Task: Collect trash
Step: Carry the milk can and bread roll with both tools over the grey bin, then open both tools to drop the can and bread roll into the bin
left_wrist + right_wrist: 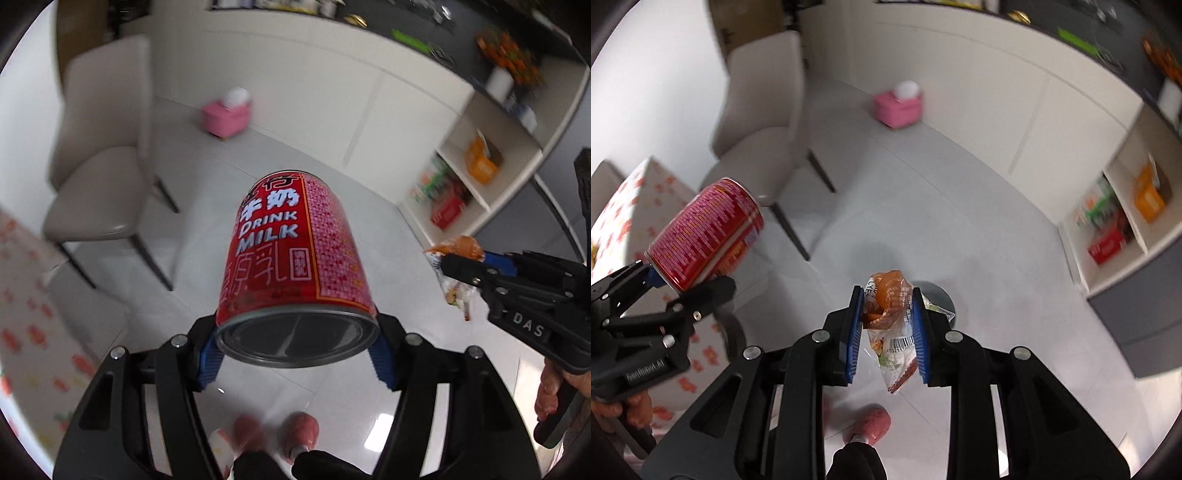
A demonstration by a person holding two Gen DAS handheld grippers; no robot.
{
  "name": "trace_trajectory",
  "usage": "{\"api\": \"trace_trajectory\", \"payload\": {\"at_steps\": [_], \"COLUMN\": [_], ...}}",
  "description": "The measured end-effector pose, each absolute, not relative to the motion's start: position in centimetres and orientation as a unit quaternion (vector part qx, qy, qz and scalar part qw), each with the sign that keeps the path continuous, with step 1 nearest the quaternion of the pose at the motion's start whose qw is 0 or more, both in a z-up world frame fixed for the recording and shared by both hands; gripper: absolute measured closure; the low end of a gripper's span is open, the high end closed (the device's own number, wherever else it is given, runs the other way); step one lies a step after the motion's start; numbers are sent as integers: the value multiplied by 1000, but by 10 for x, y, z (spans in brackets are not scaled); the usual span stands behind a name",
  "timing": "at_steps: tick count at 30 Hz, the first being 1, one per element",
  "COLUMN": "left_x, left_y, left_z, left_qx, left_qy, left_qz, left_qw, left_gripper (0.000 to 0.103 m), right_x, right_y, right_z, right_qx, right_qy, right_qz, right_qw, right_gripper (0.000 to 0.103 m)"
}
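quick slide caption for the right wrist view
Right gripper clamps a crumpled snack wrapper above the tiled floor; left gripper alongside holds a red milk can.

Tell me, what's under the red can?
Under the can, held in the left gripper, are shiny grey floor and pink slippers. Its own body hides some floor.

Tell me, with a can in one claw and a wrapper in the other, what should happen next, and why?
Probably carry both on to a trash bin; none shows in either view. The left gripper is clamped on the red milk can, the right gripper pinches a crumpled snack wrapper, and both hang over bare floor, so neither can pick up more.
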State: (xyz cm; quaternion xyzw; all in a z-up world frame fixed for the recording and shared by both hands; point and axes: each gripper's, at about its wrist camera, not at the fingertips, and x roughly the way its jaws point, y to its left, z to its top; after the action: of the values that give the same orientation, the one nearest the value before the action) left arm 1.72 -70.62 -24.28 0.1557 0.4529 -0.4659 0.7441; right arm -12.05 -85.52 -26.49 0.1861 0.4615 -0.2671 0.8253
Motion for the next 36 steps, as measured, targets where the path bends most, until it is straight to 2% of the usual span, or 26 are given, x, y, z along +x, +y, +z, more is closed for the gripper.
{"api": "trace_trajectory", "payload": {"at_steps": [7, 15, 22, 26, 30, 32, 36], "left_x": [19, 12, -2, -9, -13, -14, -16], "left_y": [-787, -842, -874, -883, -882, -882, -876], "left_z": [-349, -464, -532, -551, -548, -542, -528], "left_qx": [240, 304, 360, 375, 388, 383, 384], "left_qy": [465, 446, 425, 428, 407, 409, 403], "left_qz": [-519, -565, -596, -601, -603, -603, -602], "left_qw": [676, 624, 578, 561, 566, 568, 572], "left_gripper": [38, 38, 38, 37, 36, 36, 36], "right_x": [-112, -103, -111, -114, -120, -116, -120], "right_y": [-921, -972, -992, -990, -985, -982, -976], "right_z": [-379, -498, -570, -576, -574, -574, -560], "right_qx": [255, 275, 279, 287, 290, 288, 281], "right_qy": [470, 487, 503, 503, 503, 503, 501], "right_qz": [-285, -289, -266, -265, -265, -264, -261], "right_qw": [796, 777, 774, 771, 770, 771, 776], "right_gripper": [79, 78, 68, 67, 66, 59, 56]}}
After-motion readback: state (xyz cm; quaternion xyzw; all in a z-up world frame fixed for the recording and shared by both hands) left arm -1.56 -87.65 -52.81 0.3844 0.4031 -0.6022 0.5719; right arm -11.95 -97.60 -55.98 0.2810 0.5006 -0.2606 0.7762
